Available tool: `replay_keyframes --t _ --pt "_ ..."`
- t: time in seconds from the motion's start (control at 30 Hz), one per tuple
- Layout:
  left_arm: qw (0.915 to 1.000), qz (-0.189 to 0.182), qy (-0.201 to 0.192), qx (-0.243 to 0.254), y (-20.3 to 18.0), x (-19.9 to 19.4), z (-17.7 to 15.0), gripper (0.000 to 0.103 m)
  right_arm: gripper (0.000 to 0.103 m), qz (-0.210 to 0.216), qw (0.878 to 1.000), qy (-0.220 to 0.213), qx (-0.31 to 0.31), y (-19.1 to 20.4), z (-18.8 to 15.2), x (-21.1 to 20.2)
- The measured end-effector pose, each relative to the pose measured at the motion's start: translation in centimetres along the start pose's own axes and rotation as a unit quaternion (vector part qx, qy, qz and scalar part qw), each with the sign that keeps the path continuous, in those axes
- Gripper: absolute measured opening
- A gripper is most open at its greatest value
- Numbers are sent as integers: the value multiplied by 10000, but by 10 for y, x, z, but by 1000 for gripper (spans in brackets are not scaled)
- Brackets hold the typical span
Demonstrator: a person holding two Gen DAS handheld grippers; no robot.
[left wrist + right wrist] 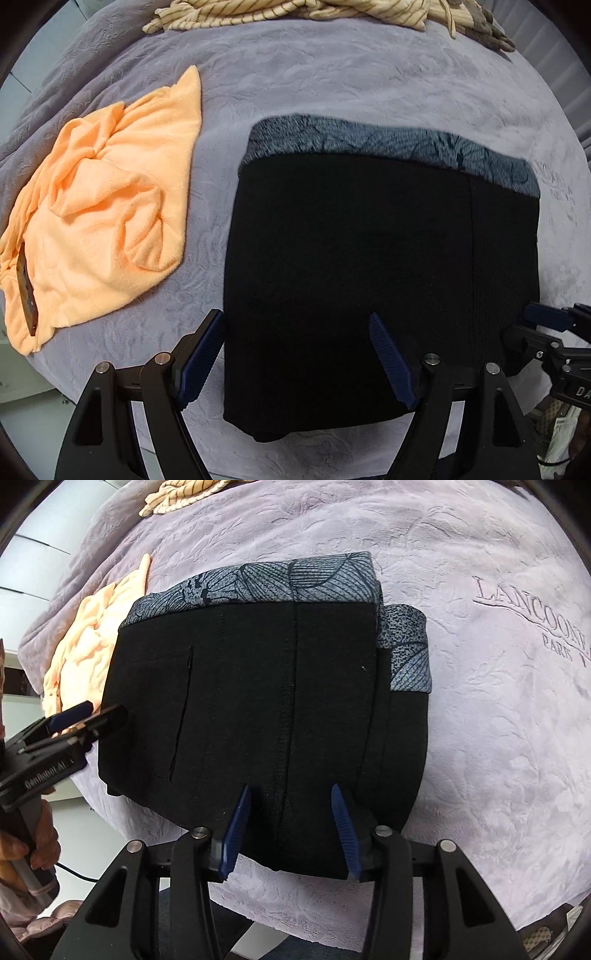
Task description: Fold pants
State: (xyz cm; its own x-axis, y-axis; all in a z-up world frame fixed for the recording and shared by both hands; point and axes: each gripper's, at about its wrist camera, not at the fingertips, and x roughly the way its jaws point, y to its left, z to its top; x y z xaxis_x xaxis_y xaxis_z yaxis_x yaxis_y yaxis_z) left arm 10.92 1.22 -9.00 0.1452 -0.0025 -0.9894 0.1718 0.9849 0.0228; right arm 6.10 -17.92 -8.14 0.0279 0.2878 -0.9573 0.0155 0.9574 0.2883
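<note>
Black pants (369, 258) lie folded in a compact block on the lavender blanket, on top of a blue-grey leaf-print cloth (369, 138). They also show in the right wrist view (258, 701), with the print cloth (295, 579) sticking out at the far and right sides. My left gripper (297, 326) is open, its fingers straddling the near left edge of the pants; it shows at the left in the right wrist view (99, 710). My right gripper (291, 792) is open over the near edge of the pants; it shows at the right in the left wrist view (546, 317).
An orange towel (107, 210) lies crumpled left of the pants, with a dark flat object (26, 291) on its left edge. A striped cream garment (295, 11) lies at the far edge. The blanket (517, 701) bears embroidered lettering to the right.
</note>
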Motion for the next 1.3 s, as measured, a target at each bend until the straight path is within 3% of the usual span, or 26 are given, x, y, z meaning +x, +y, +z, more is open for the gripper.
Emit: replay_keyframes --t 0.03,0.07,0.27,0.6,0.8,1.0,1.3 --pt "10000 31 5 28 -2 5 -3 101 54 7 10000 4 -4 0 1 1" --pt "10000 24 23 29 -3 9 -5 103 55 14 10000 8 -5 0 0 1" --pt "9995 -244 156 -149 3 23 -8 103 60 4 10000 33 13 6 3 5" --pt "9992 -319 101 -216 16 24 -10 103 67 -280 9993 220 -78 13 1 -1" --pt "9990 -379 64 -215 23 18 -11 103 67 -401 9987 224 199 8 -11 -6" --pt "9990 -420 -128 -125 28 -4 -13 103 78 -600 9970 -139 467 12 -16 -23" --pt "9979 -415 -452 183 31 -46 -12 103 80 -763 9878 -931 989 29 -16 -57"
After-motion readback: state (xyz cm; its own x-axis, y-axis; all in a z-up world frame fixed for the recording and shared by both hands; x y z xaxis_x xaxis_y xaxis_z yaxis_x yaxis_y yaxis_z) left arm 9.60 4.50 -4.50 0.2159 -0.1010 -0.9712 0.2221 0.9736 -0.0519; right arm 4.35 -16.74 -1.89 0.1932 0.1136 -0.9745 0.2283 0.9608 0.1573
